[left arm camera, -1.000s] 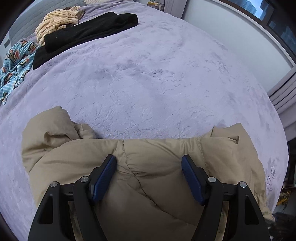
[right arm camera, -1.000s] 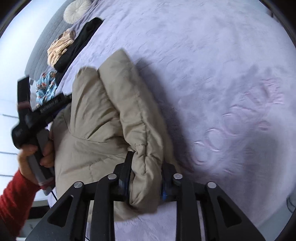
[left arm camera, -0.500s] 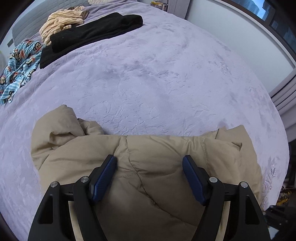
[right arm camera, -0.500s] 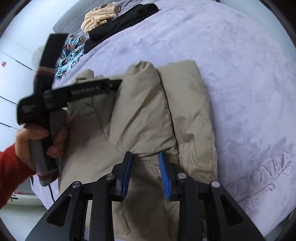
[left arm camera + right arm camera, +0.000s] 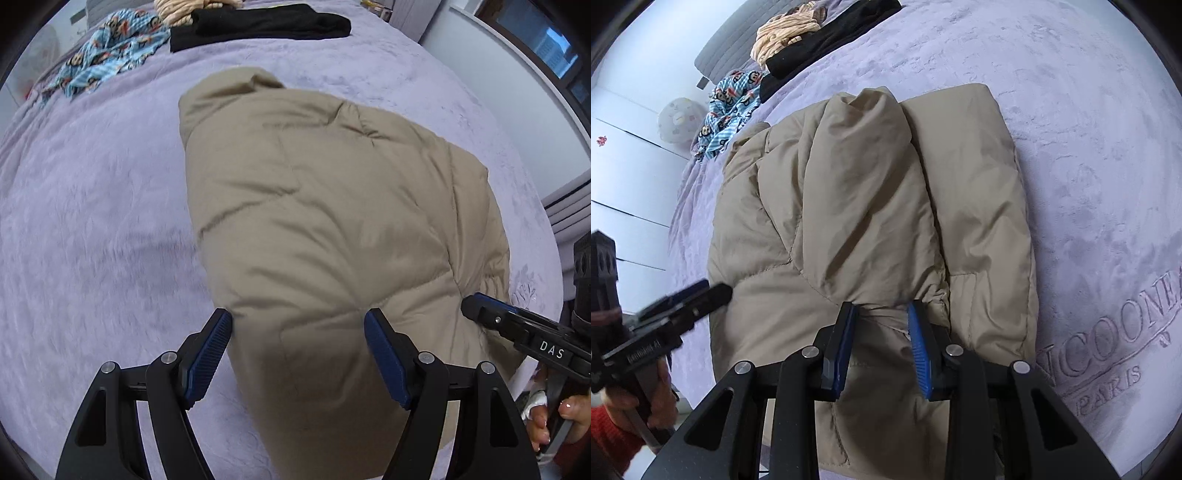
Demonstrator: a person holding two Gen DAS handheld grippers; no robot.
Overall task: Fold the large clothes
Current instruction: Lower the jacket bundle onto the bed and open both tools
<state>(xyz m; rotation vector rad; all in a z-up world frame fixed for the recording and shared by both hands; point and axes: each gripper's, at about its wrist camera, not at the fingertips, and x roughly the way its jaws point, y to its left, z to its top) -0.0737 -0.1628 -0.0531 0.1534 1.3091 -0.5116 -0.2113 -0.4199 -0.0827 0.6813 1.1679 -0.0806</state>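
The tan puffer jacket (image 5: 871, 229) lies on the purple bedspread (image 5: 92, 221), sleeves folded in, halfway done. Left gripper (image 5: 299, 354) hangs released above it; right gripper (image 5: 882, 343) pinches a fold near the hem. Final fold remains.

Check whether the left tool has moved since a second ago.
Yes. In the right wrist view the left tool has dropped from beside the blue cartoon garment to off the beige jacket's near-left edge, over the purple blanket.
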